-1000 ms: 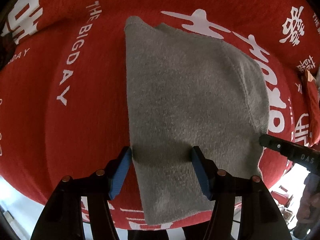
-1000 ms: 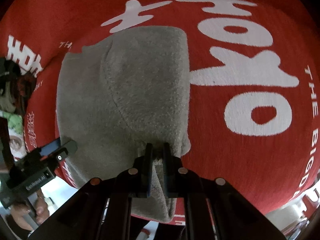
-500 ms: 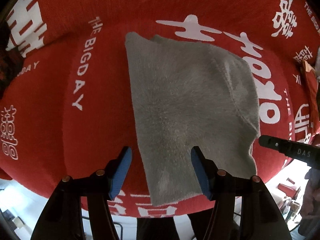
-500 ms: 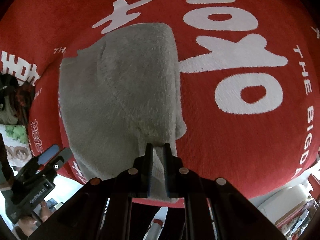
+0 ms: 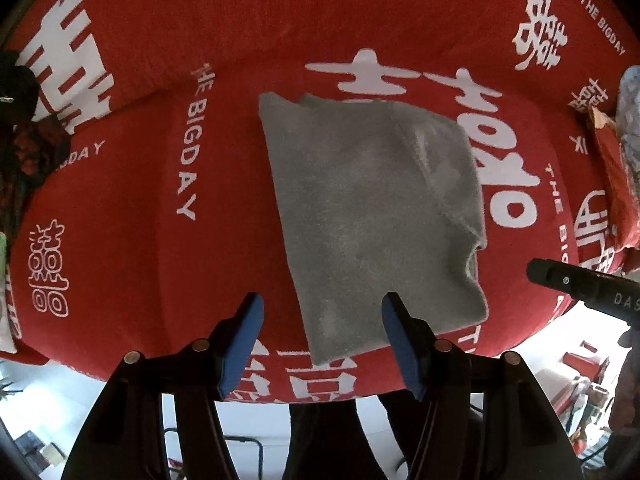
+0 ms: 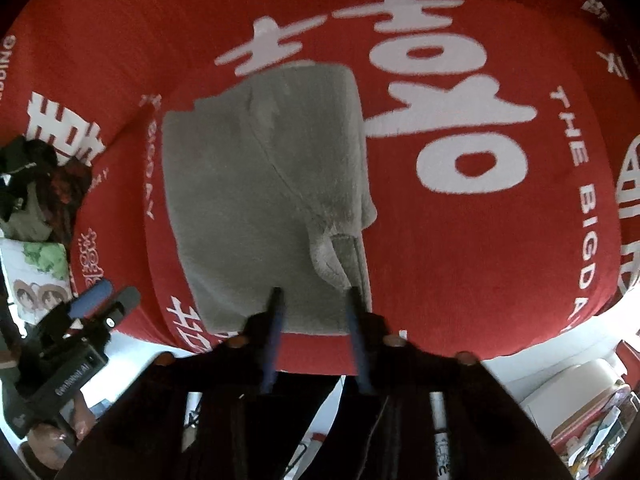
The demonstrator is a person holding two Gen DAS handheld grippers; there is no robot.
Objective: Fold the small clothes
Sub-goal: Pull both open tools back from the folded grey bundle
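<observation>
A small grey fleece garment lies folded flat on a red blanket with white lettering; it also shows in the right wrist view. My left gripper is open and empty, held above the garment's near edge. My right gripper is open with a narrow gap, at the garment's near right corner, where a loose flap lies folded over. The right gripper's tip shows at the right edge of the left wrist view. The left gripper shows at the lower left of the right wrist view.
A pile of dark clothes and a printed cushion lie left of the blanket. A red bag sits at the far right. The blanket's front edge drops off to the floor, with clutter at the lower right.
My right gripper has opened and let go of the garment's corner, which now lies on the blanket. Both grippers have pulled back from the garment toward the blanket's front edge.
</observation>
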